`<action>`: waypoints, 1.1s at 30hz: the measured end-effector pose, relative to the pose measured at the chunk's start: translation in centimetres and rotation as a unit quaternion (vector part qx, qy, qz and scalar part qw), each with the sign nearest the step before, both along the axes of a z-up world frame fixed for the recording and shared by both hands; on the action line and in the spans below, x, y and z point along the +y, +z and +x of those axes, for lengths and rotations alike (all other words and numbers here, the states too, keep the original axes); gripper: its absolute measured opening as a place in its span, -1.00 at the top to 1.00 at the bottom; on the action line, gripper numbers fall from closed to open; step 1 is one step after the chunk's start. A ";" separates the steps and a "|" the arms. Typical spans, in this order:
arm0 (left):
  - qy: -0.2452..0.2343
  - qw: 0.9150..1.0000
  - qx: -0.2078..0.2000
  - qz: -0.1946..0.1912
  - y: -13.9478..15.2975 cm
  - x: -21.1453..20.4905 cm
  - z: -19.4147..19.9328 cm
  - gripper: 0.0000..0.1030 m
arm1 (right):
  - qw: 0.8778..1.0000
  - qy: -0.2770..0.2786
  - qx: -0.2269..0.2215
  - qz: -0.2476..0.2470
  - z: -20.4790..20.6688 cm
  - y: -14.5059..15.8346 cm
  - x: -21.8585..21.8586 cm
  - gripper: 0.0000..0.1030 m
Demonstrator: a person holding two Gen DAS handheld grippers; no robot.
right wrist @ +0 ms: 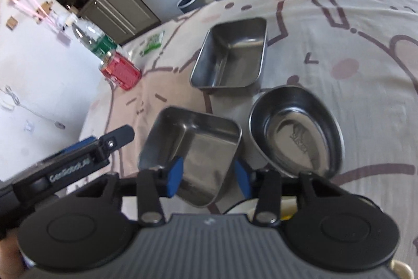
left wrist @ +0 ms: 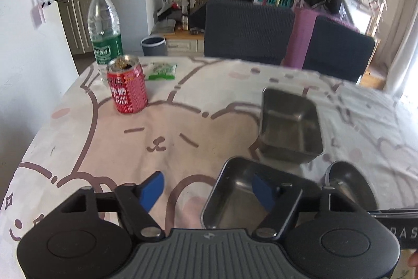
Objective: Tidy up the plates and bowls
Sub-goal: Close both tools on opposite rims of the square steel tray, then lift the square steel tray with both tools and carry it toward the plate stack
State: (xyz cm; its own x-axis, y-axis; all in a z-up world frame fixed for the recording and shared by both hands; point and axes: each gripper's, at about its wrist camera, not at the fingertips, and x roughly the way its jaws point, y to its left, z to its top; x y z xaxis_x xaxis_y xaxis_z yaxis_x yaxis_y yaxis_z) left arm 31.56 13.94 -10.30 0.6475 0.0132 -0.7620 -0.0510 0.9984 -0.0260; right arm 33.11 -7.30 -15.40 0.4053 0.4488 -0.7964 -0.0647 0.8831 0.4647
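Observation:
Three steel dishes sit on the cartoon tablecloth (left wrist: 125, 148). The near rectangular tray (left wrist: 235, 198) (right wrist: 193, 137) is closest, a second rectangular tray (left wrist: 290, 127) (right wrist: 230, 56) lies beyond it, and an oval bowl (right wrist: 295, 137) (left wrist: 347, 174) is to the right. My left gripper (left wrist: 209, 191) is open astride the near tray's left wall, right pad inside, left pad well clear outside. My right gripper (right wrist: 209, 177) is open around the same tray's near right corner. Its right pad sits just outside the wall and its left pad over the tray's inside.
A red drink can (left wrist: 128, 88) (right wrist: 121, 69), a clear water bottle (left wrist: 104, 25) and a green packet (left wrist: 162, 71) stand at the table's far left. Two dark chairs (left wrist: 248, 30) line the far edge. The table drops off close on the left.

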 end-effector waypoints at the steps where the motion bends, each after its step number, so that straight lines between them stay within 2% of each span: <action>1: -0.001 1.000 0.009 0.005 -0.6 0.0 0.4 -0.29 | 1.000 0.002 0.001 -0.011 0.2 -0.3 0.4 0.05; 5: 0.000 0.999 0.041 0.025 -2.7 0.5 1.6 0.06 | 0.999 0.011 0.012 -0.031 0.7 -1.4 1.2 0.14; 9: 0.001 0.999 0.055 0.002 -3.6 1.2 2.2 0.15 | 0.999 0.015 0.015 -0.031 1.2 -2.2 1.1 0.27; 10: -0.001 0.998 0.056 -0.003 -3.6 1.2 2.2 0.26 | 0.999 0.016 0.017 -0.029 1.4 -2.5 1.1 0.27; 13: -0.017 0.997 0.066 -0.023 -3.6 0.9 2.3 0.82 | 0.999 0.019 0.021 -0.040 1.9 -3.0 1.4 0.50; 14: -0.018 0.997 0.069 -0.022 -3.6 0.6 2.4 0.85 | 0.999 0.019 0.017 -0.048 1.9 -3.0 1.5 0.68; 15: -0.020 0.997 0.073 -0.017 -3.4 0.4 2.3 0.87 | 0.998 0.018 0.013 -0.053 2.0 -2.9 1.5 0.73; 19: -0.026 0.998 0.058 -0.010 -2.1 0.0 1.5 0.89 | 0.998 0.017 -0.005 -0.053 2.0 -2.0 1.0 0.78; 26: -0.021 0.999 0.003 -0.033 2.0 -1.1 -0.9 0.93 | 0.998 0.008 -0.058 -0.022 0.8 1.9 -1.3 0.83; 33: -0.041 0.997 -0.042 -0.046 5.4 -5.8 -3.1 0.96 | 0.994 -0.014 -0.103 -0.021 -1.0 5.1 -5.5 0.86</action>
